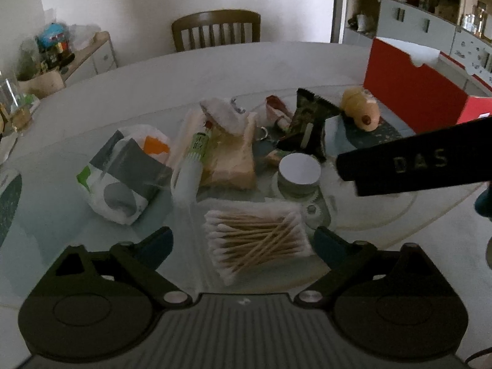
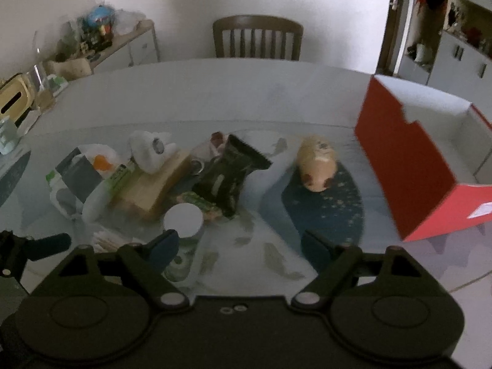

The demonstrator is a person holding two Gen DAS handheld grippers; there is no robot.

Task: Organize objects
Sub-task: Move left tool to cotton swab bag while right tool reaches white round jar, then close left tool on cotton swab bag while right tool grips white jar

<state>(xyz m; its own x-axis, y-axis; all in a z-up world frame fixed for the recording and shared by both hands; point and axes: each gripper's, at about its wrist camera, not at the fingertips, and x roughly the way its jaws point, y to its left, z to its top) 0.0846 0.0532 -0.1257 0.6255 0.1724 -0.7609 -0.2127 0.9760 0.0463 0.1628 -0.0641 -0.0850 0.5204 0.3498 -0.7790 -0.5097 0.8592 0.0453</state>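
Observation:
A heap of small items lies on the glass table (image 1: 276, 67). My left gripper (image 1: 244, 243) is open, its fingers either side of a clear pack of cotton swabs (image 1: 255, 241) without touching it. Behind the swabs stand a round white-lidded jar (image 1: 299, 170), a white tube with a green label (image 1: 190, 169), a tan packet (image 1: 230, 160), a dark snack bag (image 1: 310, 123) and a patterned plastic bag (image 1: 123, 172). My right gripper (image 2: 241, 241) is open above bare glass, the jar (image 2: 183, 218) just beyond its left finger. A beige plush toy (image 2: 316, 166) lies near the red box (image 2: 409, 166).
The red box (image 1: 412, 92) stands open at the right of the table. The right gripper's black body (image 1: 415, 166) crosses the left wrist view at the right. A wooden chair (image 2: 258, 38) stands behind the table, and a cluttered sideboard (image 2: 101, 40) is at the left.

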